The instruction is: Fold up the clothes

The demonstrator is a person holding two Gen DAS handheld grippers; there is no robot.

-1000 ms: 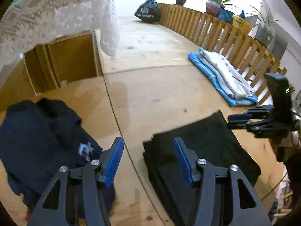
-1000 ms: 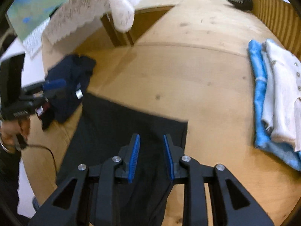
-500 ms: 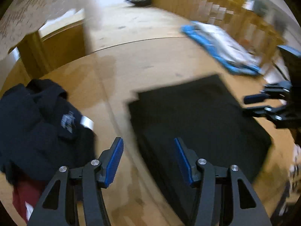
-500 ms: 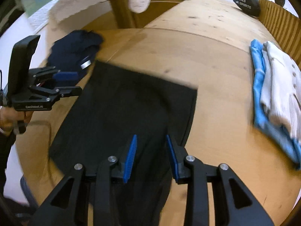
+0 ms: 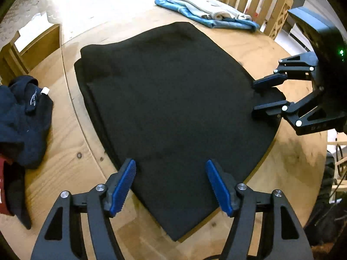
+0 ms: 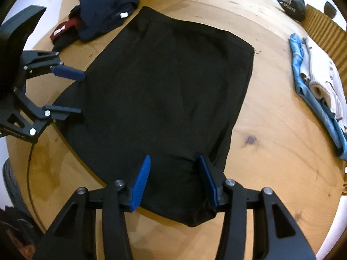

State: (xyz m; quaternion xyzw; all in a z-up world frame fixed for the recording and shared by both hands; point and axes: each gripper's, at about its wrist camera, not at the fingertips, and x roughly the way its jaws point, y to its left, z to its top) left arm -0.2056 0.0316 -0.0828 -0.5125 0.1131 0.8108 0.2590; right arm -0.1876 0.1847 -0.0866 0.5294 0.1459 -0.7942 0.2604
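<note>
Directly ahead of both grippers, the black garment (image 5: 173,99) lies flat on the wooden table (image 6: 282,151), long axis running away from the person, left gripper (image 5: 171,184) and right gripper (image 6: 173,177) spread-jawed over its near edge.

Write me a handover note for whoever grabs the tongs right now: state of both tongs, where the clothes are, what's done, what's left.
Left tongs: open, empty, poised over the near edge of the black garment.
Right tongs: open, holding nothing, at the garment's other near corner.
Black garment lies flat, partly folded, in the middle of the wooden table.
Done: a folded stack, blue and cream, lies by the fence side.
Left: finish folding the black garment, then the crumpled navy pile with a dark red piece beside it.
</note>
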